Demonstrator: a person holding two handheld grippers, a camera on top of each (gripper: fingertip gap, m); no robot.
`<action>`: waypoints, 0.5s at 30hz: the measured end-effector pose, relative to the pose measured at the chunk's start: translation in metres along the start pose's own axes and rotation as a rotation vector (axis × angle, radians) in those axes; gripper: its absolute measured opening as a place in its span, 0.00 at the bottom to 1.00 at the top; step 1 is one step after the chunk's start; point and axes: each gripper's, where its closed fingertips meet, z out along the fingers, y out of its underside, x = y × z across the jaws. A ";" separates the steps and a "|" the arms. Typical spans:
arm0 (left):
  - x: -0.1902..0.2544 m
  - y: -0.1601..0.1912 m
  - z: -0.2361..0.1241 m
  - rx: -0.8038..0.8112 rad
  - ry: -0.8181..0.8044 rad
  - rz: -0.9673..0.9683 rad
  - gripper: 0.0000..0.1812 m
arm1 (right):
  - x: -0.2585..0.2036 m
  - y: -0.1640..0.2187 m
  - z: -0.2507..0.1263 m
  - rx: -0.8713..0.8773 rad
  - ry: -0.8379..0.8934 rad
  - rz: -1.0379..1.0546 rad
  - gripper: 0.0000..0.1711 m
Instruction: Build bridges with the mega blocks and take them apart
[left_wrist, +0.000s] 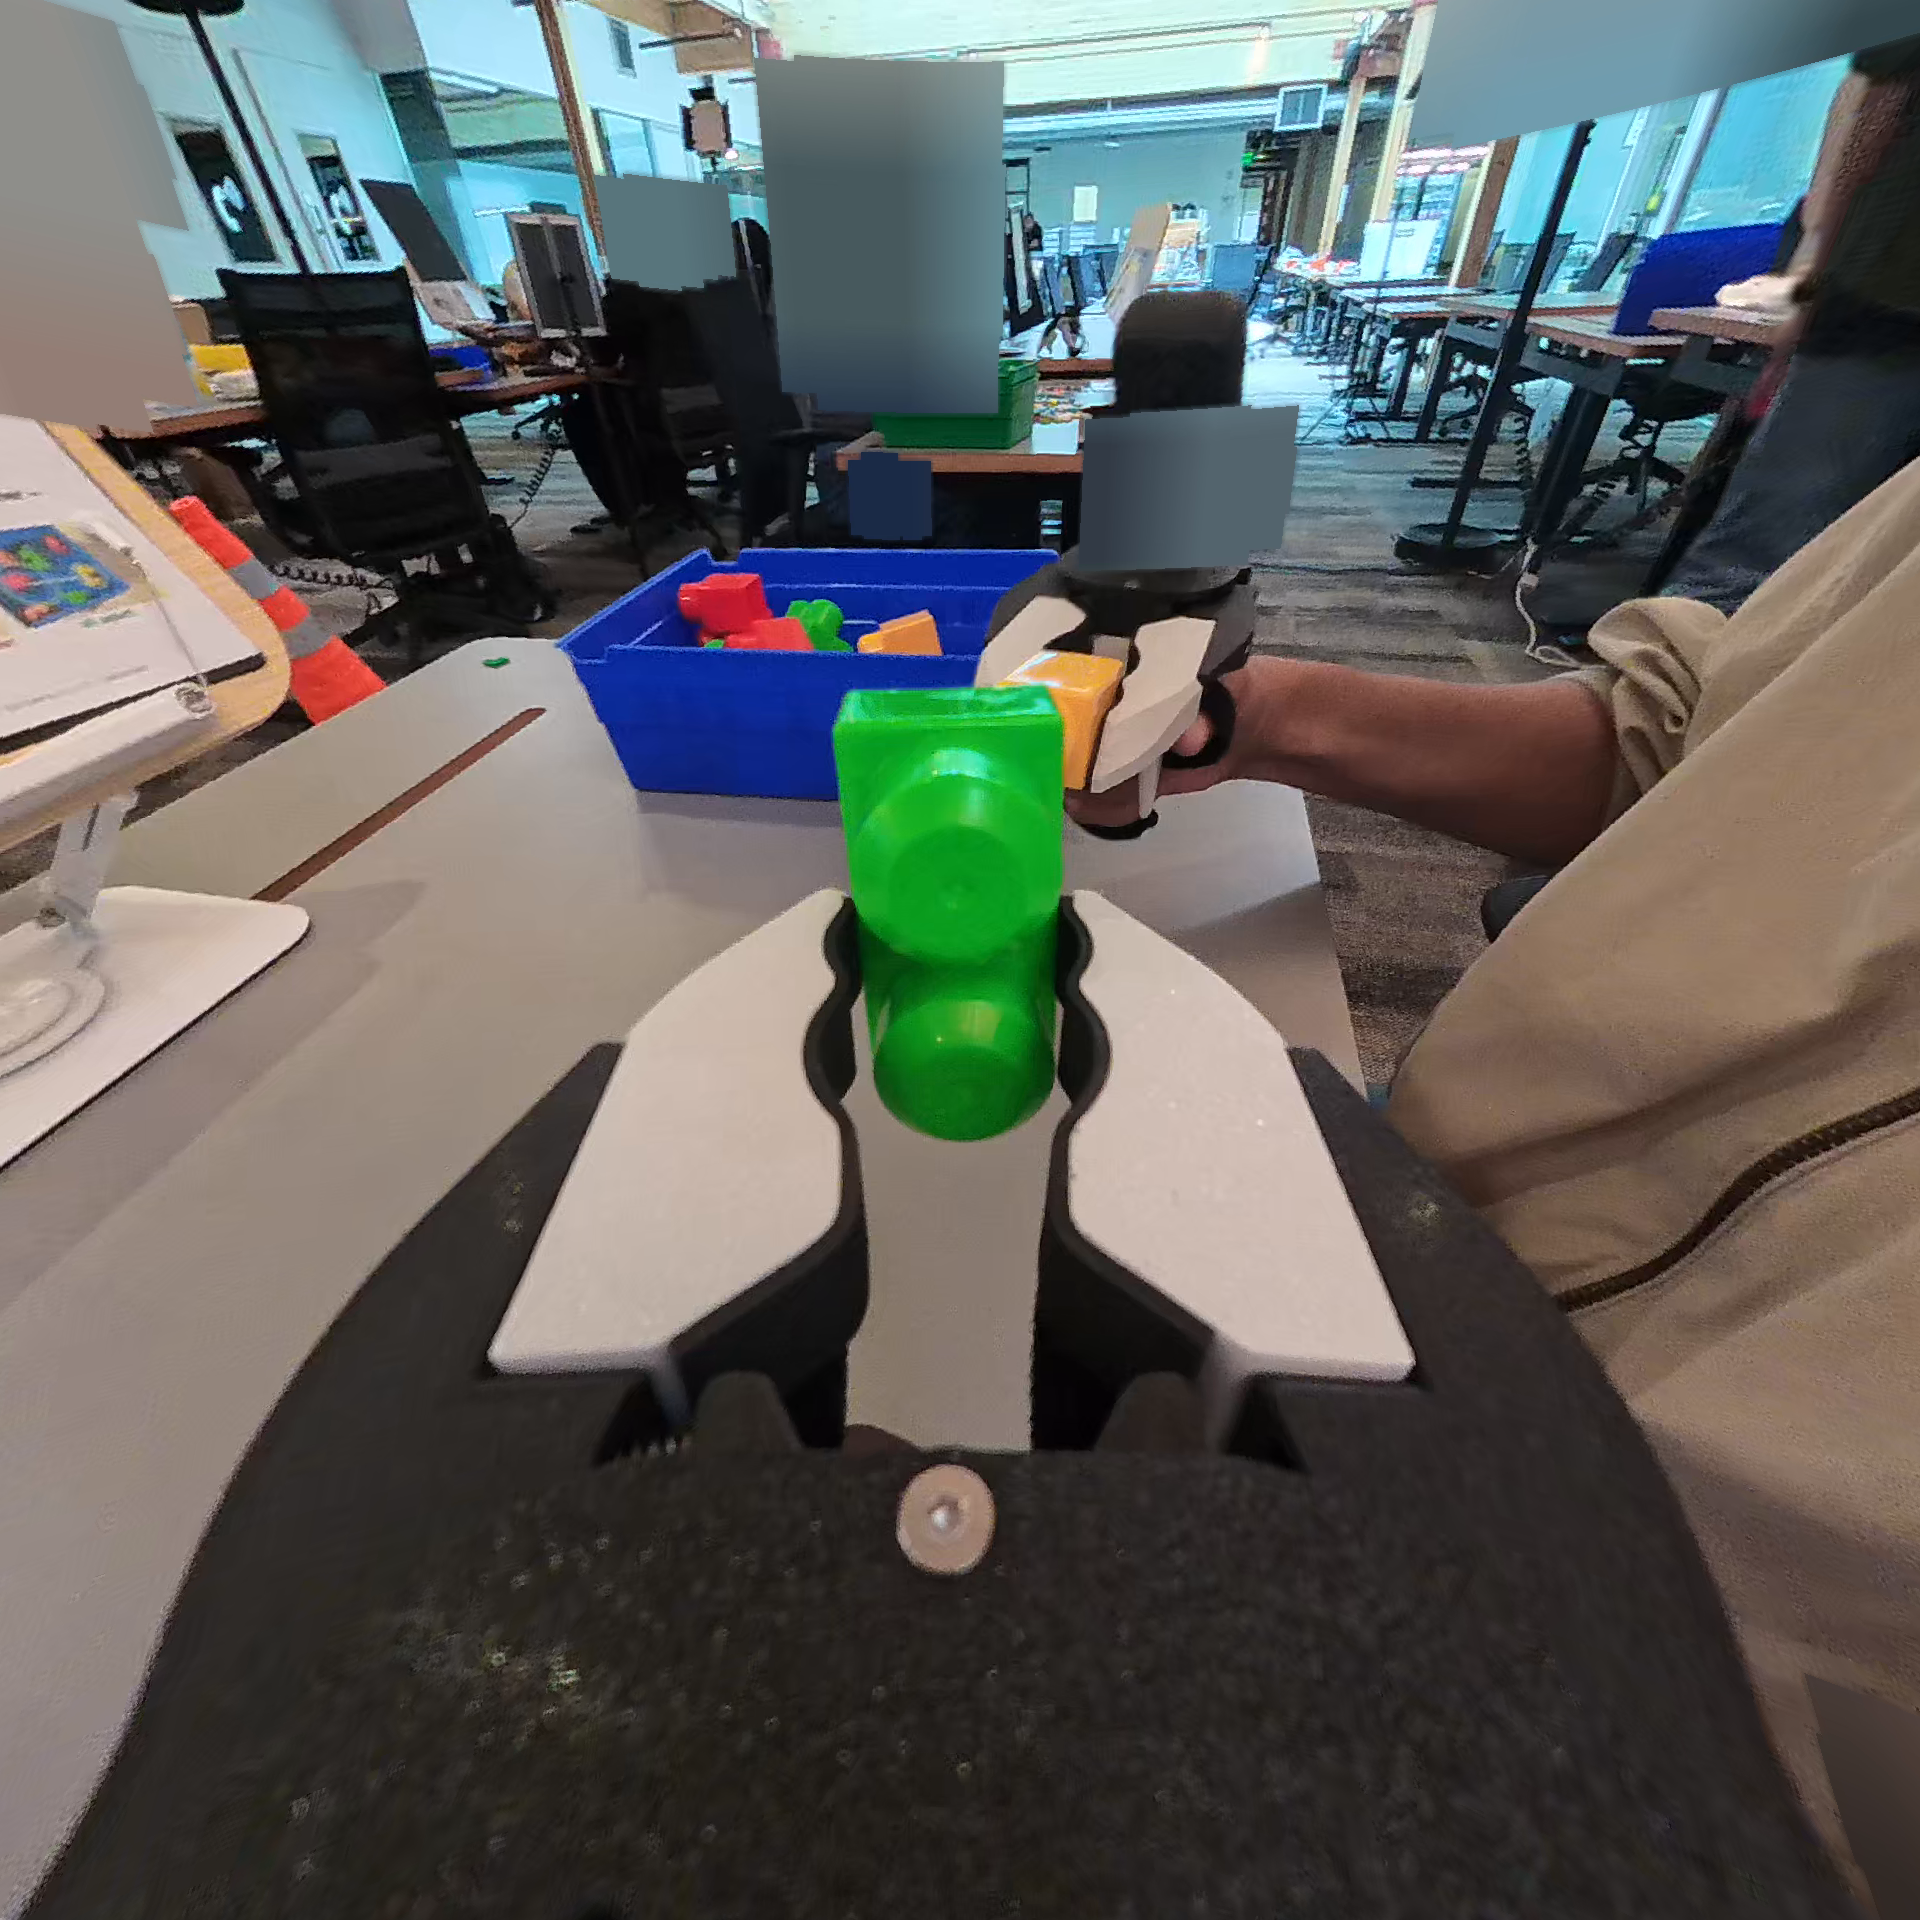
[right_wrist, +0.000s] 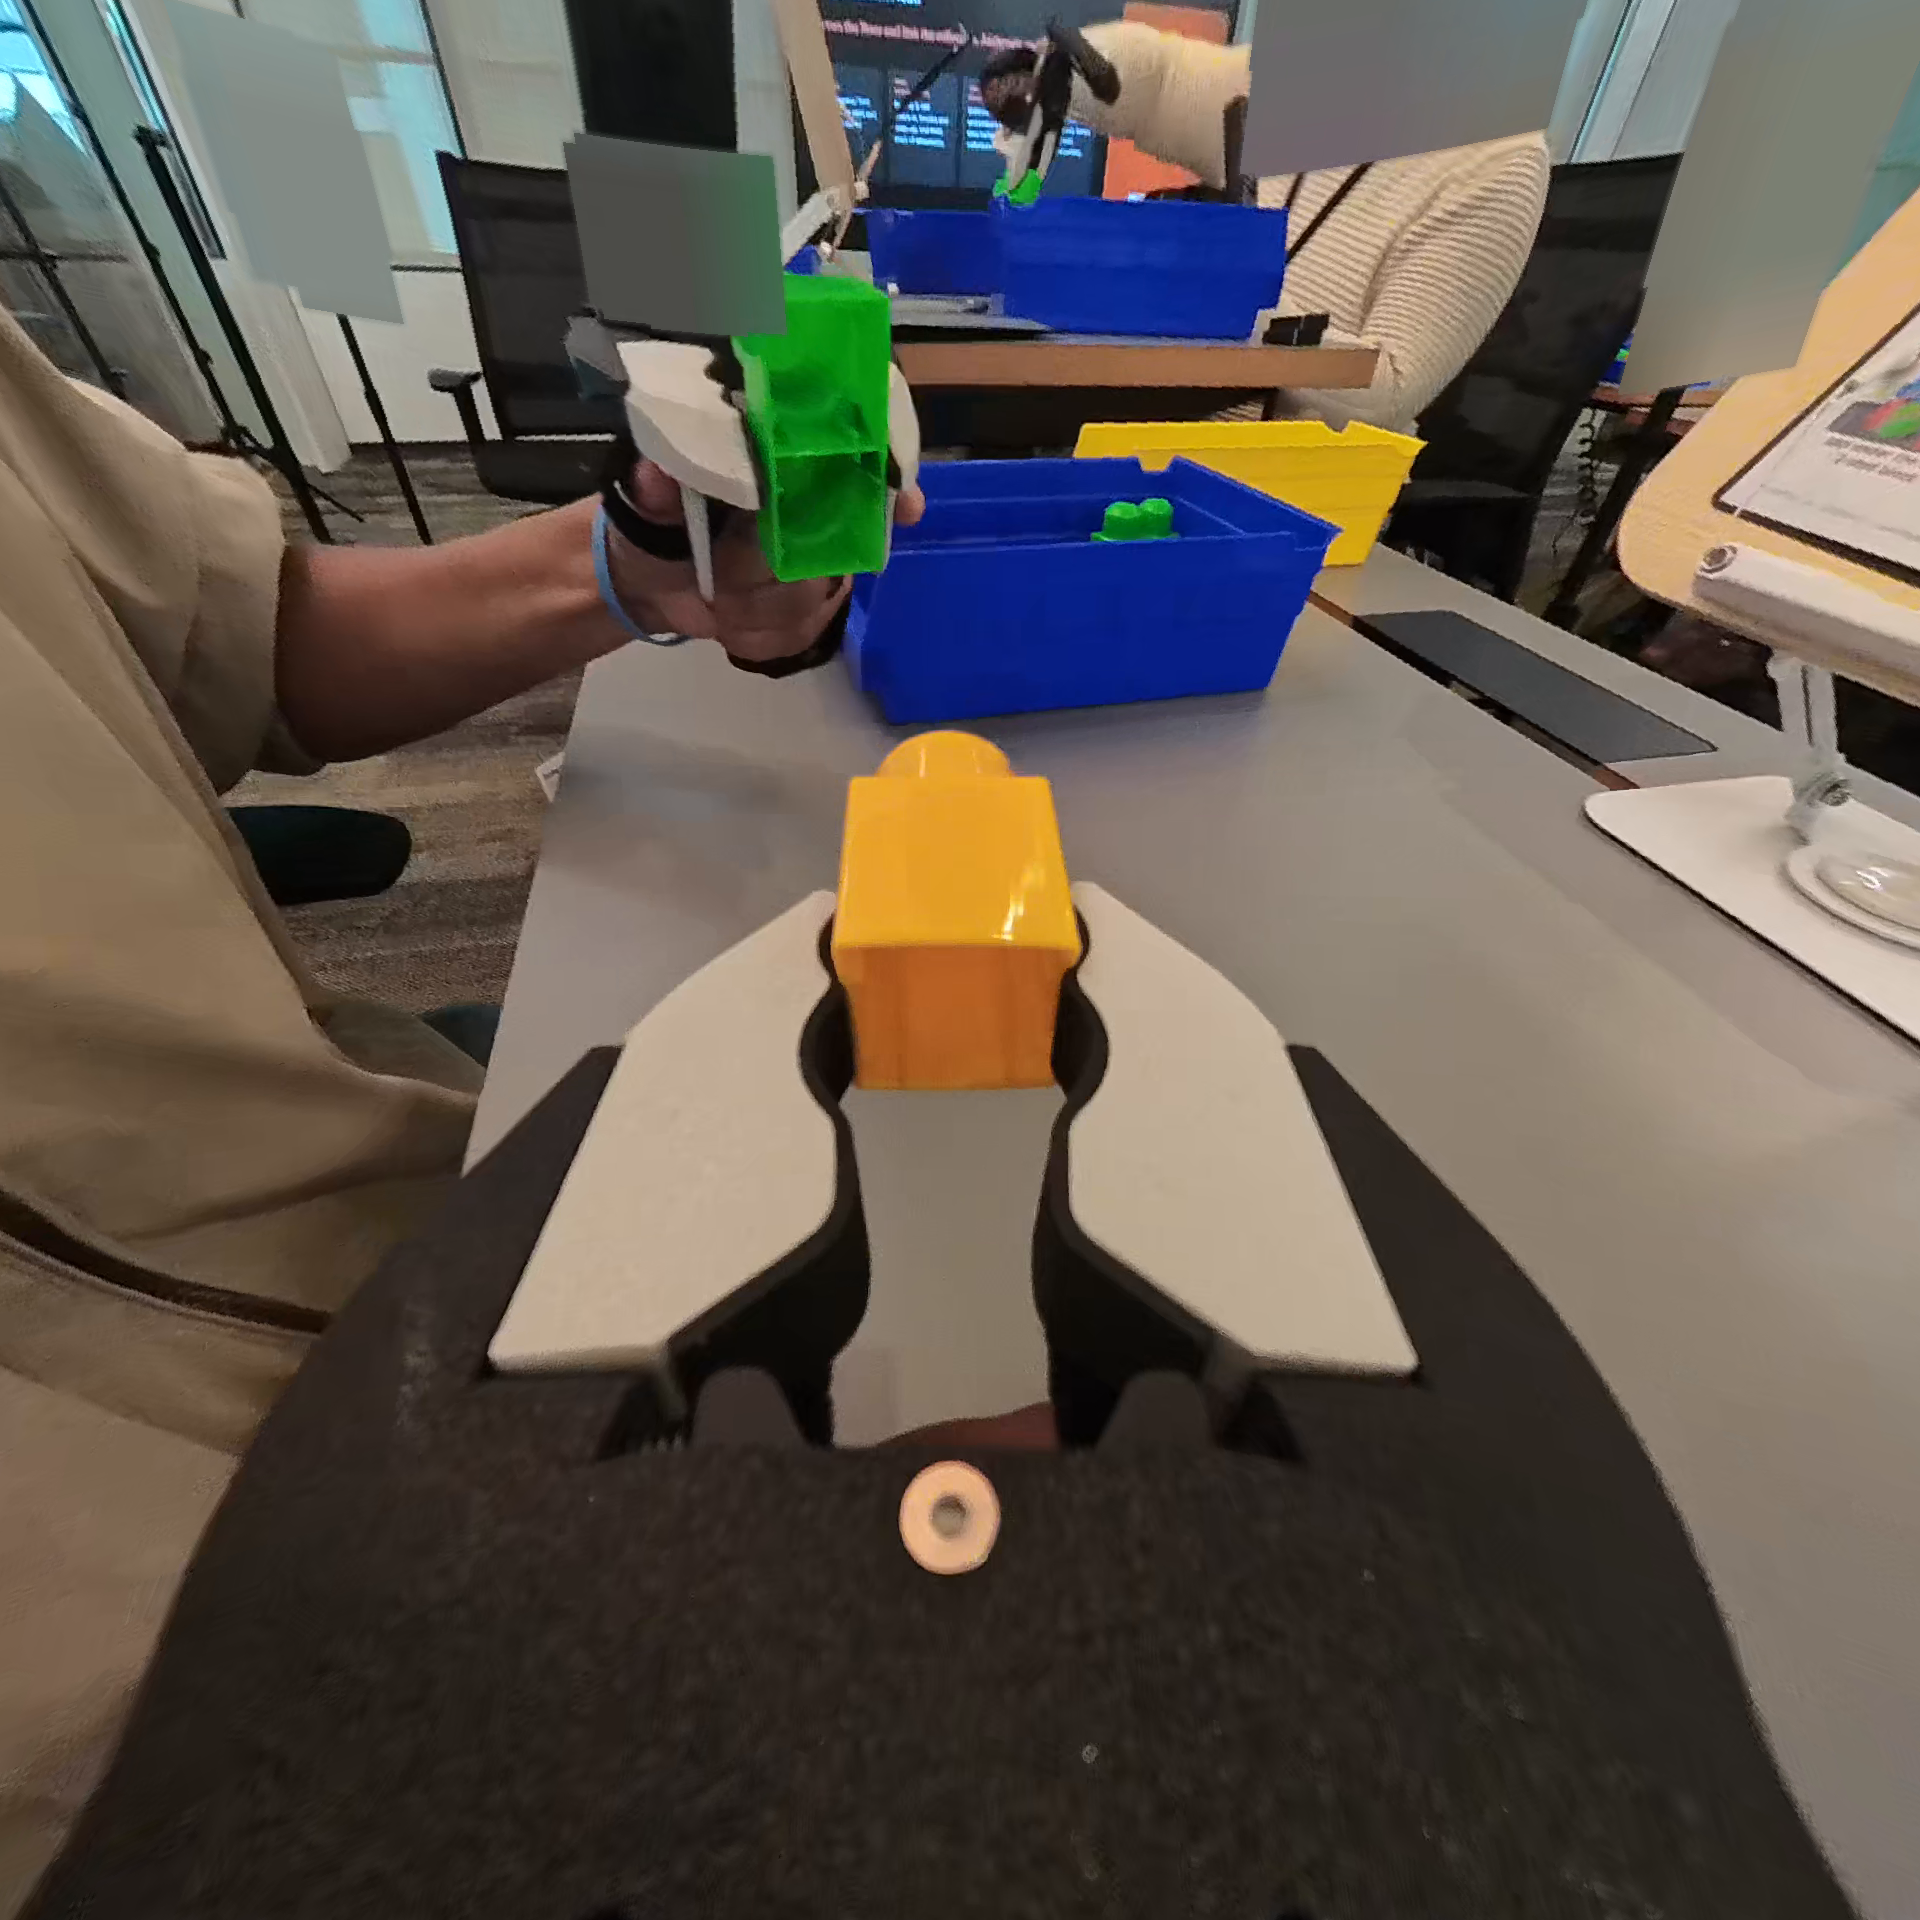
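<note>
Your left tool (left_wrist: 956, 997) pinched the green block (left_wrist: 951, 831), which hid most of the orange block (right_wrist: 951, 935) pinched in your right tool (right_wrist: 951, 987) above the surface (right_wrist: 1299, 883).

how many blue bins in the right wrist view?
3. One blue bin sits on the grey table ahead, holding a green block. Two more sit side by side on the far desk. Others may be hidden.

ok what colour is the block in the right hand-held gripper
Orange-yellow block, clearest in the right wrist view.
</note>
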 end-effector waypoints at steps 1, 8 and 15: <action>-0.004 0.001 -0.001 0.002 -0.031 -0.004 0.20 | 0.002 0.000 0.001 -0.010 0.015 -0.003 0.21; -0.062 0.016 -0.028 -0.109 -0.644 -0.053 0.20 | 0.044 -0.007 -0.007 -0.221 0.556 -0.124 0.21; -0.060 0.071 -0.049 -0.176 -1.022 -0.202 0.20 | 0.052 0.029 -0.023 -0.149 0.932 0.191 0.22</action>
